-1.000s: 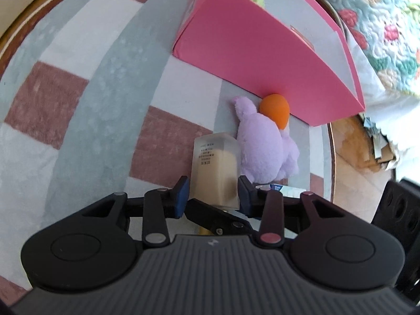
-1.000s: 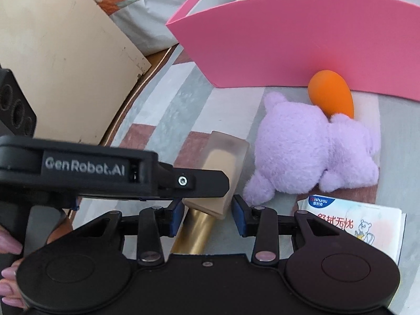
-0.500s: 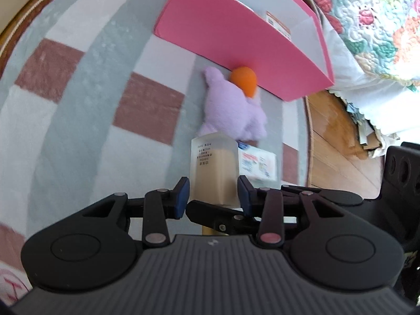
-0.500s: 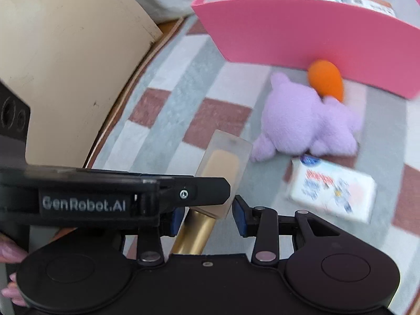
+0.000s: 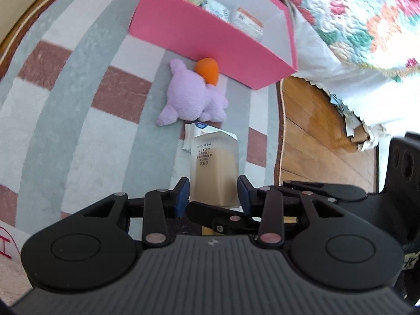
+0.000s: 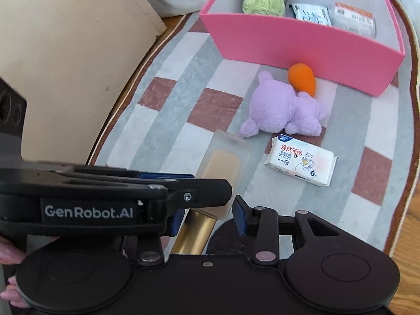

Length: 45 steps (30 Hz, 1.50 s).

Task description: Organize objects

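A pink box (image 6: 302,43) sits far ahead of both claws on a checked rug (image 5: 65,120), holding green yarn (image 6: 262,2). Nearer lie a purple plush toy (image 6: 283,110), a wipes pack (image 6: 302,162) and an orange sponge (image 6: 302,77). Left claw (image 5: 213,191) and right claw (image 6: 207,214) both clamp one frosted bottle (image 5: 215,168), gold cap nearest.

Frosted bottle (image 5: 215,173) with beige liquid and gold cap is up off the rug, clamped by both hand-held grippers, while purple plush (image 6: 284,110), orange sponge (image 6: 302,78) and wipes pack (image 6: 302,160) lie on the rug just before the pink box (image 6: 302,39) by its far edge.
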Each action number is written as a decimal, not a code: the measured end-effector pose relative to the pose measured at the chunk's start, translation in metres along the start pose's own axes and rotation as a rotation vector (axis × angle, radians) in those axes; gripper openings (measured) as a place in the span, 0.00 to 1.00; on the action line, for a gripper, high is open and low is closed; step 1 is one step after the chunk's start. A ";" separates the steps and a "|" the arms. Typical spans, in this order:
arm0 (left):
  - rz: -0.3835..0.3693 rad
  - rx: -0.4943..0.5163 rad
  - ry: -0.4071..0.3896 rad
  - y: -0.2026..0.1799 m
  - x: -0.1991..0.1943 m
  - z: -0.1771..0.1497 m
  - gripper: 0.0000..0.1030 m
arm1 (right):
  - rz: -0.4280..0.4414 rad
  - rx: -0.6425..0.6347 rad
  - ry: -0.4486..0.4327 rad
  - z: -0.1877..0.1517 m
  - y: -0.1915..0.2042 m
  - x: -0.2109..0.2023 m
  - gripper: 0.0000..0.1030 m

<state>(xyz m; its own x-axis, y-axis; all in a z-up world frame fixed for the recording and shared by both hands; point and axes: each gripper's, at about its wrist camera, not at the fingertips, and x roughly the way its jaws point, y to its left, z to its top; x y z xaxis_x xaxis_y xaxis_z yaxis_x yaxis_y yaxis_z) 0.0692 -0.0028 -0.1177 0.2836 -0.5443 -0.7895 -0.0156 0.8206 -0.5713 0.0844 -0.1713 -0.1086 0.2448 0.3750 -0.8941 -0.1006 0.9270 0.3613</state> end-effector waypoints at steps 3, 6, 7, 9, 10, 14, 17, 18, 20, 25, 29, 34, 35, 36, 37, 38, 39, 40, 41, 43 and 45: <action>0.006 -0.006 -0.026 -0.004 -0.009 -0.004 0.37 | 0.010 -0.005 -0.010 -0.001 0.002 -0.009 0.43; 0.017 0.012 -0.043 -0.010 -0.017 -0.003 0.37 | 0.018 -0.025 -0.026 -0.002 0.005 -0.016 0.43; 0.019 0.016 -0.048 -0.013 -0.020 -0.002 0.37 | 0.021 -0.031 -0.031 -0.001 0.007 -0.019 0.43; 0.021 0.028 -0.057 -0.017 -0.027 0.001 0.37 | 0.025 -0.041 -0.048 0.000 0.009 -0.025 0.43; 0.021 0.030 -0.061 -0.019 -0.030 0.003 0.37 | 0.025 -0.044 -0.055 0.001 0.010 -0.028 0.43; 0.013 0.046 -0.068 -0.028 -0.042 0.012 0.37 | 0.029 -0.057 -0.076 0.009 0.015 -0.042 0.43; 0.002 0.069 -0.064 -0.035 -0.052 0.019 0.37 | 0.026 -0.078 -0.080 0.016 0.019 -0.054 0.43; -0.006 0.072 -0.058 -0.036 -0.055 0.021 0.37 | 0.025 -0.083 -0.080 0.018 0.020 -0.057 0.43; -0.015 0.082 -0.054 -0.040 -0.060 0.025 0.37 | 0.025 -0.093 -0.080 0.021 0.022 -0.064 0.43; -0.019 0.111 -0.072 -0.052 -0.072 0.035 0.37 | 0.024 -0.108 -0.114 0.029 0.023 -0.081 0.43; -0.019 0.142 -0.093 -0.065 -0.080 0.047 0.36 | 0.016 -0.131 -0.158 0.036 0.023 -0.093 0.43; -0.044 0.178 -0.129 -0.081 -0.086 0.066 0.34 | -0.016 -0.162 -0.200 0.053 0.022 -0.106 0.43; -0.046 0.182 -0.137 -0.084 -0.087 0.072 0.35 | -0.028 -0.171 -0.206 0.058 0.022 -0.108 0.43; -0.044 0.190 -0.152 -0.087 -0.089 0.077 0.34 | -0.042 -0.179 -0.213 0.064 0.021 -0.110 0.42; -0.045 0.205 -0.167 -0.091 -0.090 0.083 0.34 | -0.052 -0.188 -0.221 0.069 0.021 -0.111 0.42; -0.075 0.210 -0.170 -0.092 -0.090 0.089 0.33 | -0.047 -0.198 -0.233 0.074 0.019 -0.112 0.42; -0.126 0.200 -0.157 -0.092 -0.087 0.096 0.33 | -0.027 -0.201 -0.244 0.080 0.016 -0.112 0.40; -0.168 0.197 -0.159 -0.091 -0.084 0.102 0.32 | 0.001 -0.188 -0.253 0.086 0.012 -0.111 0.37; -0.165 0.206 -0.175 -0.092 -0.080 0.110 0.30 | 0.030 -0.187 -0.261 0.091 0.009 -0.109 0.27; -0.129 0.174 -0.199 -0.087 -0.074 0.122 0.29 | 0.070 -0.165 -0.284 0.106 -0.002 -0.104 0.09; -0.133 0.135 -0.185 -0.076 -0.063 0.132 0.29 | 0.083 -0.129 -0.285 0.117 -0.014 -0.095 0.05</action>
<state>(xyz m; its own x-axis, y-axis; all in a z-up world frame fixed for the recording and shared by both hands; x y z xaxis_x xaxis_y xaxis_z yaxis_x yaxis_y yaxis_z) 0.1787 -0.0077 0.0048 0.4457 -0.6177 -0.6479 0.1583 0.7668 -0.6221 0.1749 -0.2201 0.0022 0.4893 0.4516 -0.7460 -0.2482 0.8922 0.3773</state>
